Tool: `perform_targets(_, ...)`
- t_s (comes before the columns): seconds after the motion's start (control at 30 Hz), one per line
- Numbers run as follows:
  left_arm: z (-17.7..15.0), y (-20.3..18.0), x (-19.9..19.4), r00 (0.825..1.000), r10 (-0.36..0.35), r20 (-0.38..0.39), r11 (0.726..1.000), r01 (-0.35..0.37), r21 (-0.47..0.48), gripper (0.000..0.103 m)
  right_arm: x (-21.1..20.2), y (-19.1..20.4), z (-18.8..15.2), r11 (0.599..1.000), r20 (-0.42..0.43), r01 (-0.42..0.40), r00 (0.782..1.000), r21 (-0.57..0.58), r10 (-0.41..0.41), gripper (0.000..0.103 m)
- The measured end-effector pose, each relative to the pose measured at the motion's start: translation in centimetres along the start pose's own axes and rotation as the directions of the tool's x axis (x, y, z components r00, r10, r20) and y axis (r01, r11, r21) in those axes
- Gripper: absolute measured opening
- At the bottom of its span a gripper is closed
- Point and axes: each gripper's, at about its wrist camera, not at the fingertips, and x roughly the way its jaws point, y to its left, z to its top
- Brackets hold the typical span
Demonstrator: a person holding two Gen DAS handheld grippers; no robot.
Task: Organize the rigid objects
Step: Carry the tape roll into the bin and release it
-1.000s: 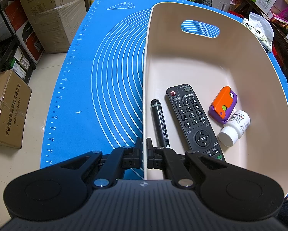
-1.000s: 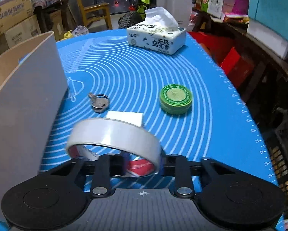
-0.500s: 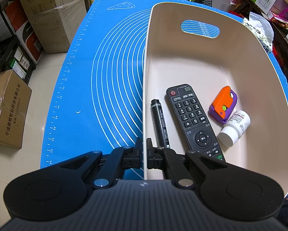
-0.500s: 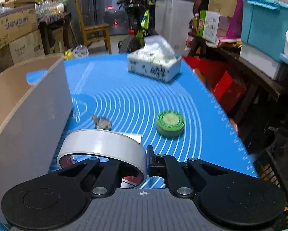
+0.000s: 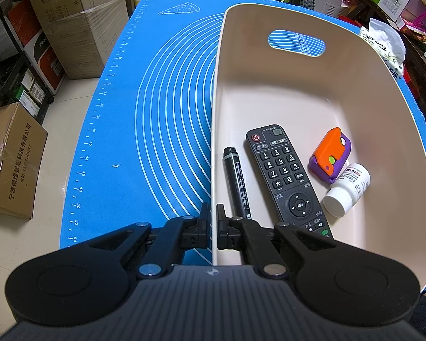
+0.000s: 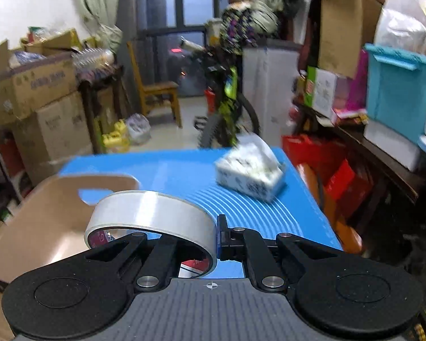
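Note:
My left gripper [image 5: 212, 224] is shut on the left wall of the beige bin [image 5: 298, 96]. In the bin lie a black marker [image 5: 237, 180], a black remote [image 5: 284, 173], an orange and purple toy [image 5: 331, 155] and a white pill bottle [image 5: 346, 190]. My right gripper [image 6: 213, 238] is shut on the wall of a roll of clear tape [image 6: 150, 216], held in the air beside the bin [image 6: 45, 221], with the roll hanging out to the left.
A blue silicone mat [image 5: 156, 113] covers the table. A tissue box [image 6: 250, 172] stands on the mat at the far right. Cardboard boxes [image 5: 70, 17] stand on the floor left of the table. Shelves and bins crowd the right side.
My right gripper has risen and tilted up with the tape roll; the green tin and keys have dropped out of its view. The left gripper and bin have not moved.

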Motion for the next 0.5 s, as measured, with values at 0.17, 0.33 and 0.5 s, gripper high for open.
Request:
perform_targets(0.17, 0.0, 0.0, 0.0, 1.000, 0.000, 0.000, 1.000, 0.000, 0.000, 0.004, 0.1, 3.5, 1.9, 0.996, 0.023, -0.082, 0.996, -0.030, 0.083, 0.018)
perform_targets(0.33, 0.0, 0.0, 0.0, 1.000, 0.001, 0.000, 1.000, -0.001, 0.001, 0.004, 0.7, 7.3, 2.2, 0.985, 0.016, -0.144, 0.989, -0.092, 0.146, 0.017)
perform_targets(0.5, 0.0, 0.0, 0.0, 1.000, 0.001, 0.000, 1.000, -0.001, 0.000, 0.004, 1.5, 11.2, 1.3, 0.966, -0.034, -0.189, 0.982, -0.174, 0.186, 0.017)
